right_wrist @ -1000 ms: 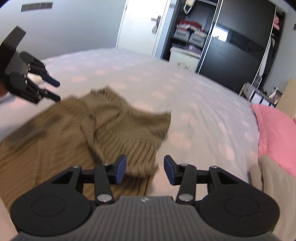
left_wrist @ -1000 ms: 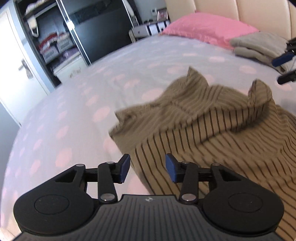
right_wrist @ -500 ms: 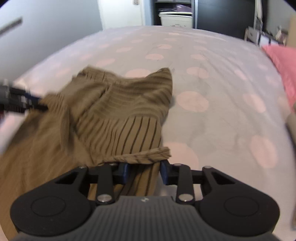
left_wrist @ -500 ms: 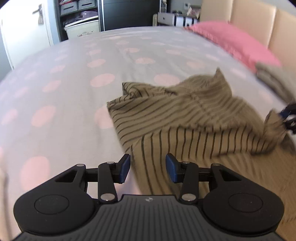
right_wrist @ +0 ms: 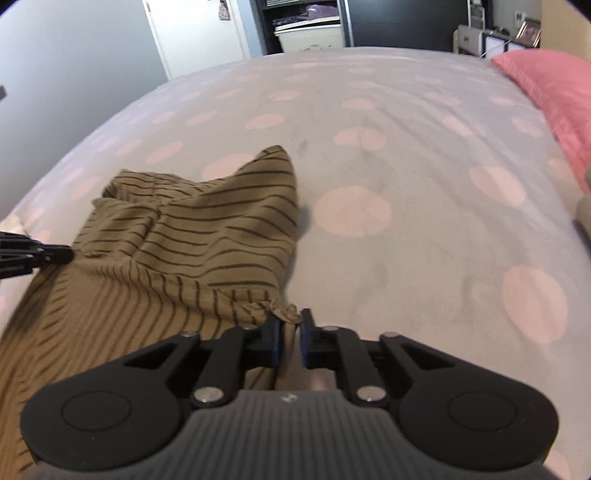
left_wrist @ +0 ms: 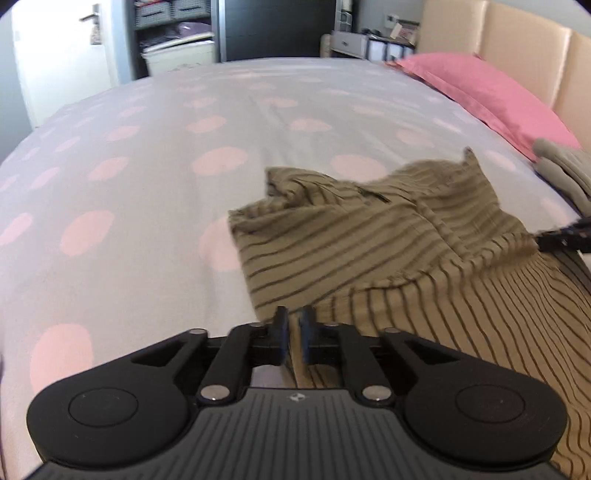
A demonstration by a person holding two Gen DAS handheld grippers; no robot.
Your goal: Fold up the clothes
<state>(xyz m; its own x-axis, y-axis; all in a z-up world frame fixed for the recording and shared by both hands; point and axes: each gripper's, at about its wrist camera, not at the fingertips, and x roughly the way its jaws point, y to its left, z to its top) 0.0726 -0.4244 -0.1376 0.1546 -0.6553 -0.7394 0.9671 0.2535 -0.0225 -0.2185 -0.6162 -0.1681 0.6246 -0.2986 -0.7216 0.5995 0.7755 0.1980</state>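
Both wrist views sit low and close over the bed (left_wrist: 147,177), facing the wardrobe (right_wrist: 402,22) – sharing the striped shirt (left_wrist: 369,236) between them

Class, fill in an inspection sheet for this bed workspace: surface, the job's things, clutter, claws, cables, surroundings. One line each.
Surface: bedspread, pale grey with pink dots, lightly creased.
Job's things: striped olive garment, rumpled and partly doubled over; blurred in places.
Clutter: pink pillow near the headboard; grey-beige folded fabric at the bed's right edge.
Claws: left claw shut on the garment's near edge; right claw shut on a bunched edge of the same garment.
Cables: nothing seen.
Surroundings: white door, dark wardrobe, open shelving with baskets, small bedside unit.
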